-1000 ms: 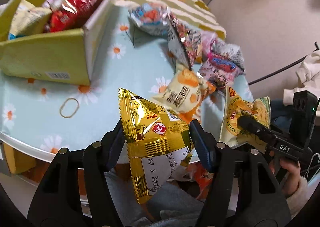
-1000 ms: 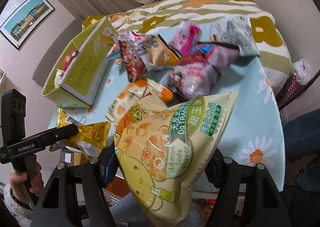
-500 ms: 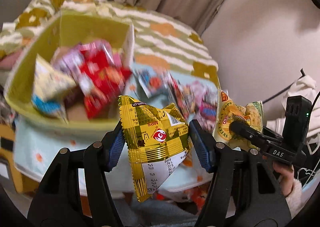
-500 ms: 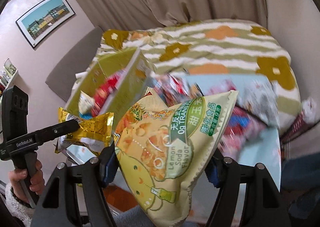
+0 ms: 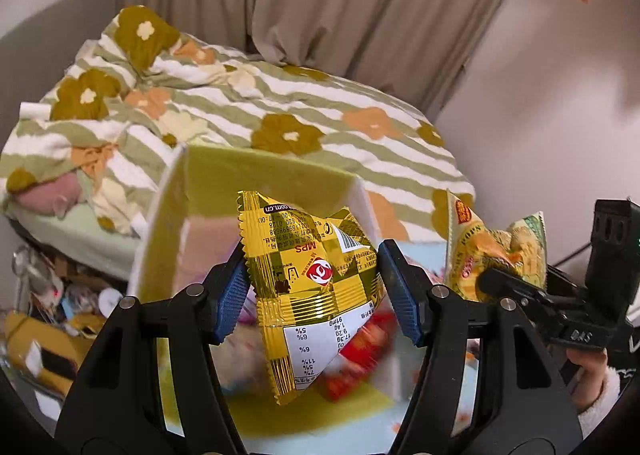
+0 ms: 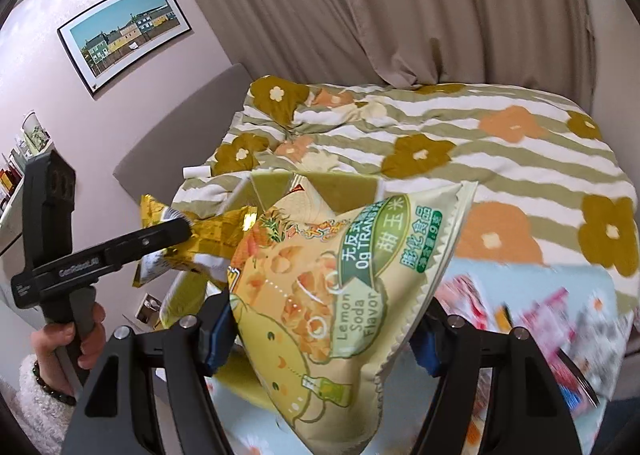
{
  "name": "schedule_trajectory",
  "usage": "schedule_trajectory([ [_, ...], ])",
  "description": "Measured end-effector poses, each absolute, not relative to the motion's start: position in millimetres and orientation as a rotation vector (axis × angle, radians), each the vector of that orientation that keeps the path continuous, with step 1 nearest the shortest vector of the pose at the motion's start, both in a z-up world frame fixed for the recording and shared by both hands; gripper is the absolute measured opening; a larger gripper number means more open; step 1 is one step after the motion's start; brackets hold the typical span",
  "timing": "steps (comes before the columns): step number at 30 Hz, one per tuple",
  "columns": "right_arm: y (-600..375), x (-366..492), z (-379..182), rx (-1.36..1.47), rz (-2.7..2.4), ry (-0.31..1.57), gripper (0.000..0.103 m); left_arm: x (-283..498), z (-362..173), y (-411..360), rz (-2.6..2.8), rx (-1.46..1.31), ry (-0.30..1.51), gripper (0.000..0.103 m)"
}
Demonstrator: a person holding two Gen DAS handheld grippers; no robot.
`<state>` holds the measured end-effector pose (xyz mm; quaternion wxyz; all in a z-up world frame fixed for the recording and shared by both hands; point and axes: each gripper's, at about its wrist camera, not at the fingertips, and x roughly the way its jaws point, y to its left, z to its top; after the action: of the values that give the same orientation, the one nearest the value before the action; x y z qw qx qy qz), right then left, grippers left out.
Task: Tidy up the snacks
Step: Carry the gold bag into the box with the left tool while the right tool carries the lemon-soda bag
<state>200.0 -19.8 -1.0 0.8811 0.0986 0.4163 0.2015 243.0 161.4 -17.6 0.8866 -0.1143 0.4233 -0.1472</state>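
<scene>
My left gripper (image 5: 312, 295) is shut on a gold checked snack packet (image 5: 308, 279) and holds it over the open yellow-green box (image 5: 264, 175), which has red and other packets inside. My right gripper (image 6: 320, 327) is shut on a pale yellow lemon soda corn puff bag (image 6: 340, 287), held up just right of the box (image 6: 276, 183). In the left wrist view the right gripper (image 5: 516, 287) and its bag (image 5: 476, 251) are at the right. In the right wrist view the left gripper (image 6: 180, 231) with the gold packet (image 6: 220, 231) is at the left.
The box stands on a light blue daisy tablecloth (image 6: 480, 407). Loose pink and red snack packets (image 6: 552, 319) lie blurred at the right. A bed with a striped flower quilt (image 5: 248, 107) lies behind, with curtains beyond. Floor clutter (image 5: 52, 295) is at the left.
Both grippers have lifted and tilted up with their packets. The left gripper has moved over the box opening; the right has come closer beside the box.
</scene>
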Motion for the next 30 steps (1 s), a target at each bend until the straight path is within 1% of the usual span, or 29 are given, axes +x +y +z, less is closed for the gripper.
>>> schedule_trajectory([
  [7,21.1,249.8,-24.0,0.225,0.411,0.909,0.067,302.8,-53.5,181.8,-0.319,-0.192,0.918,0.063],
  [9,27.1,257.5,-30.8,0.229,0.403,0.926,0.067,309.1,-60.8,182.7,-0.294,-0.149,0.918,0.082],
  [10,28.8,260.7,-33.1,0.229,0.399,0.933,0.067,310.3,-63.2,183.3,-0.278,-0.133,0.919,0.101],
  [11,30.5,263.0,-36.2,0.231,0.393,0.944,0.067,308.7,-64.6,185.1,-0.275,-0.130,0.907,0.103],
  [17,36.6,266.6,-39.8,0.201,0.363,0.969,0.067,290.9,-67.5,193.7,-0.255,-0.121,0.924,0.103],
  [23,37.9,267.9,-33.7,0.197,0.390,0.962,0.067,264.7,-56.3,194.3,-0.197,-0.096,0.933,0.103],
  [30,50.0,292.7,-29.2,0.146,0.422,0.980,0.068,256.2,-57.9,194.6,-0.157,-0.053,0.956,0.103],
])
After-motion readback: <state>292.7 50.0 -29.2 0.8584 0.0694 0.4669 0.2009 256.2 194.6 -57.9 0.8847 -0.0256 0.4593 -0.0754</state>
